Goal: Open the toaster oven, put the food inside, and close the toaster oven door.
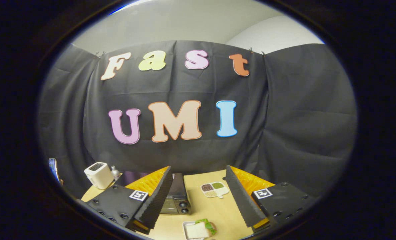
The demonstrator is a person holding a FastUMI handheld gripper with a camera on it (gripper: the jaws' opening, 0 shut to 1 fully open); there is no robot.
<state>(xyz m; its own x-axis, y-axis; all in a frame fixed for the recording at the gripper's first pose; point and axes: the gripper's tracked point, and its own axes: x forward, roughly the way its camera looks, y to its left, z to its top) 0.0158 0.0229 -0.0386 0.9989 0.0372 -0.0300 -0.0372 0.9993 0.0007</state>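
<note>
The gripper [198,200] hangs above the wooden worktop [224,210] with its fingers [156,200] spread wide apart, holding nothing. Nearest, between the fingers and below their tips, a sandwich with a green leaf [199,229] lies on a small white tray [186,230]. Further on, the black toaster oven [177,196] stands just beside the left finger, partly hidden by it, its door shut and its knobs facing the camera. A sectioned dish of grains [214,189] sits between the fingers, nearer the right one. Beyond the left finger stands a white toaster [98,174], close to the black cloth wall [301,116].
</note>
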